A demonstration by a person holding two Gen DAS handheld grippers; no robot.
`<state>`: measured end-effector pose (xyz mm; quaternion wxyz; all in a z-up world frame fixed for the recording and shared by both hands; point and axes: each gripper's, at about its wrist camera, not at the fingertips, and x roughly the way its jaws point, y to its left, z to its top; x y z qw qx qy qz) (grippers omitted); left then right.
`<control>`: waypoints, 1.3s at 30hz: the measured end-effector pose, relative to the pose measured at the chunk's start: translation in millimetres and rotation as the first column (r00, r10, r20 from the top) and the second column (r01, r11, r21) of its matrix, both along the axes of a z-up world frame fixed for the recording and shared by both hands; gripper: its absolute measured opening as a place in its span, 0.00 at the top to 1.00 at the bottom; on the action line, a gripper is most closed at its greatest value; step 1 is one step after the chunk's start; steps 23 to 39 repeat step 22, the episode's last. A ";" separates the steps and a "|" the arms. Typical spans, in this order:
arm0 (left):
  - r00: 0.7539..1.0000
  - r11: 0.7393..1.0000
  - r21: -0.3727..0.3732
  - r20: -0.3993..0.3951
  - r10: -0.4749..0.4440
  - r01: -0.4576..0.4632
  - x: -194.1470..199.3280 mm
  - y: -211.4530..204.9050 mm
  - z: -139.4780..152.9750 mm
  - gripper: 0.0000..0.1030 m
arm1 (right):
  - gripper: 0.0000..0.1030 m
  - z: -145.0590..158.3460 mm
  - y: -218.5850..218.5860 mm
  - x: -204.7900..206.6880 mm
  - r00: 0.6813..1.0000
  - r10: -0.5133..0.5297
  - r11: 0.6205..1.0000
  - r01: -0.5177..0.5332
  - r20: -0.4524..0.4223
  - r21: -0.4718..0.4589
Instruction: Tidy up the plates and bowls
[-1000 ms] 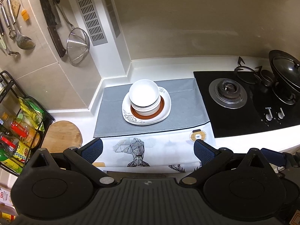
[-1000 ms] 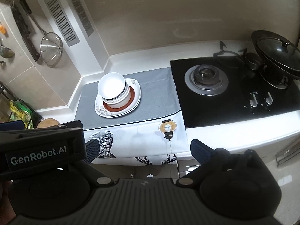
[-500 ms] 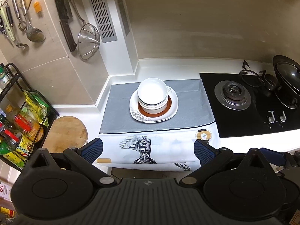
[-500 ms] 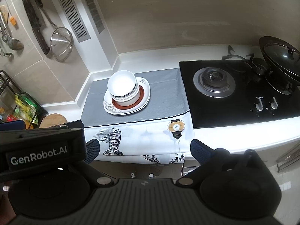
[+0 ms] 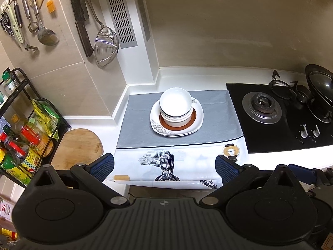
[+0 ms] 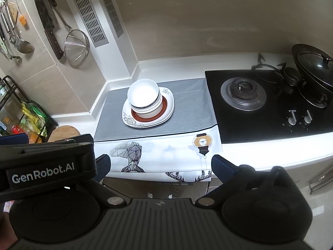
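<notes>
The stack of white bowls point(image 5: 175, 106) sat nested, upper bowl w/ a dark rim line showing beneath it, on a brown-ringed plate point(image 5: 188, 123), itself on a larger white plate w/ floral print point(image 5: 158, 126) at its 7 o'clock corner. The whole stack rested on the grey mat point(image 5: 137, 125), approx. centre of the mat, w/ bare mat on all sides. From the stack, the white counter upstand ran at 12 o'clock and the wall corner at 10 o'clock; the black hob point(image 5: 278, 125) adjoined the mat edge at 3 o'clock, well apart from the plates. The printed cloth point(image 5: 177, 162) overhung the counter front at 6 o'clock. A round wooden board point(image 5: 77, 145) lay at 8 o'clock beside a bottle rack point(image 5: 27, 125). Left gripper point(image 5: 164, 165) was released, jaws spread wide, empty, held off the counter front w/ open air between it and the stack. Right gripper point(image 6: 159, 166) was likewise released and empty, also short of the counter edge; the left unit's body overlapped its view at 9 o'clock.
</notes>
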<state>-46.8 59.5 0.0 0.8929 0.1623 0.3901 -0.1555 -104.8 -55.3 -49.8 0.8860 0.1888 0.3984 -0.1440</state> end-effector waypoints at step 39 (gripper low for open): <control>1.000 1.000 0.001 0.004 -0.006 0.006 6.7 -0.4 -9.4 0.00 | 0.01 -10.1 1.7 6.1 1.000 -0.015 1.000 0.015 -0.007 -0.001</control>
